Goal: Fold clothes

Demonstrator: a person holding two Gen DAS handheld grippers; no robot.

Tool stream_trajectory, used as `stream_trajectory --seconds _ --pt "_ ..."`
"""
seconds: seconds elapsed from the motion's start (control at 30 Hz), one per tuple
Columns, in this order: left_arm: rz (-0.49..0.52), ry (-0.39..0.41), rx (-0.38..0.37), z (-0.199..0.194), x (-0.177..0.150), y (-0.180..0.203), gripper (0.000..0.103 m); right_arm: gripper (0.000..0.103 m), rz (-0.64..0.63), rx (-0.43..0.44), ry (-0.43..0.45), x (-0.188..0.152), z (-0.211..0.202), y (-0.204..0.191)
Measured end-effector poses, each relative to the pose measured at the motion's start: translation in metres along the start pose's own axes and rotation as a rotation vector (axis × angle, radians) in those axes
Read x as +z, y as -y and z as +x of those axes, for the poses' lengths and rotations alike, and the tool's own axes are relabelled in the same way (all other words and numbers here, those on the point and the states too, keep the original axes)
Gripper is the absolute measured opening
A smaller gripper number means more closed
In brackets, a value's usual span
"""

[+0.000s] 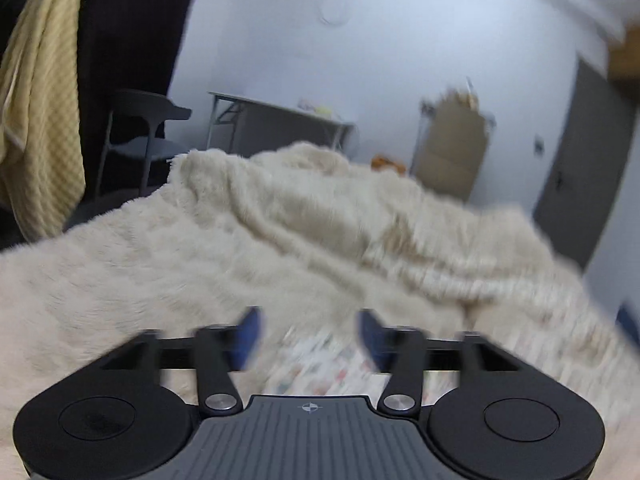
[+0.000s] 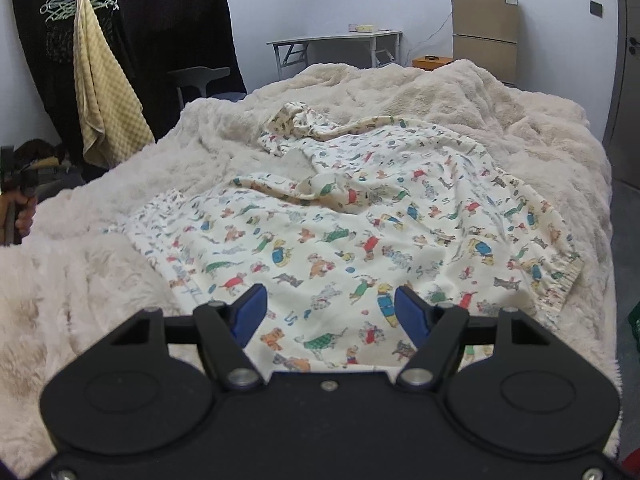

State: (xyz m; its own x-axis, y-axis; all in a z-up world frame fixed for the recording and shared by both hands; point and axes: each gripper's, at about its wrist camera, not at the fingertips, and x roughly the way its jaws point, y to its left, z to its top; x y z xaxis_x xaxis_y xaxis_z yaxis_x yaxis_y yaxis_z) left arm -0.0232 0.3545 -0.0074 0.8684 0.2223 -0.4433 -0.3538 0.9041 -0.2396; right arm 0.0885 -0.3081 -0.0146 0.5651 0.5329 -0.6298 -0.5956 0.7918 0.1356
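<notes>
Blurred pale walls and a fluffy cream plush blanket (image 1: pixel 280 232) are filling my left wrist view; my left gripper (image 1: pixel 310 336) is hanging with its blue pads apart, clamping nothing, over a sliver of the cream cotton garment printed with small coloured dogs (image 1: pixel 316 364).

Over to the right wrist view, that garment (image 2: pixel 360 220) is lying spread and rumpled on the blanket (image 2: pixel 100 280), hood bunched at the far end, a ribbed cuff at the right. No neat fold is showing, so folding is looking largely ahead. My right gripper (image 2: pixel 330 312) is hovering apart above the near hem, holding nothing.
</notes>
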Motion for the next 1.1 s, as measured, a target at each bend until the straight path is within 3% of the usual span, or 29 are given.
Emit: stream_trajectory --seconds 0.07,0.2,0.3,0.47,0.53,0.63,0.77,0.87,0.97,1.03,1.1 --pt "-0.037 0.001 0.002 0.016 0.014 0.009 0.073 0.069 0.005 0.001 -0.006 -0.001 0.006 -0.003" --pt "-0.101 -0.068 -0.069 0.077 0.044 0.039 0.078 0.069 0.004 0.005 -0.019 -0.004 0.013 -0.005" --pt "-0.032 -0.113 -0.012 0.123 0.068 0.067 0.078 0.069 0.017 -0.001 -0.013 -0.004 0.014 -0.003" --pt "0.024 -0.159 0.154 0.202 0.115 0.096 0.079 0.069 0.047 -0.003 0.009 -0.005 0.013 0.005" --pt "0.031 -0.182 0.183 0.226 0.125 0.099 0.079 0.069 0.055 -0.017 0.015 -0.007 0.014 0.009" --pt "0.003 -0.224 0.169 0.257 0.133 0.109 0.079 0.069 0.052 -0.056 0.016 -0.01 0.014 0.015" --pt "-0.18 -0.305 0.062 0.307 0.128 0.111 0.08 0.069 0.082 -0.046 0.026 -0.006 0.015 0.026" --pt "-0.461 -0.392 0.017 0.358 0.105 0.101 0.08 0.069 0.113 -0.07 0.029 0.001 0.02 0.038" --pt "-0.63 -0.435 -0.004 0.398 0.079 0.097 0.076 0.069 0.145 -0.078 0.041 0.01 0.023 0.048" --pt "-0.737 -0.492 -0.062 0.429 0.055 0.099 0.064 0.069 0.166 -0.075 0.054 0.018 0.022 0.054" --pt "-0.824 -0.527 -0.099 0.448 0.033 0.104 0.062 0.069 0.182 -0.078 0.064 0.024 0.02 0.059"
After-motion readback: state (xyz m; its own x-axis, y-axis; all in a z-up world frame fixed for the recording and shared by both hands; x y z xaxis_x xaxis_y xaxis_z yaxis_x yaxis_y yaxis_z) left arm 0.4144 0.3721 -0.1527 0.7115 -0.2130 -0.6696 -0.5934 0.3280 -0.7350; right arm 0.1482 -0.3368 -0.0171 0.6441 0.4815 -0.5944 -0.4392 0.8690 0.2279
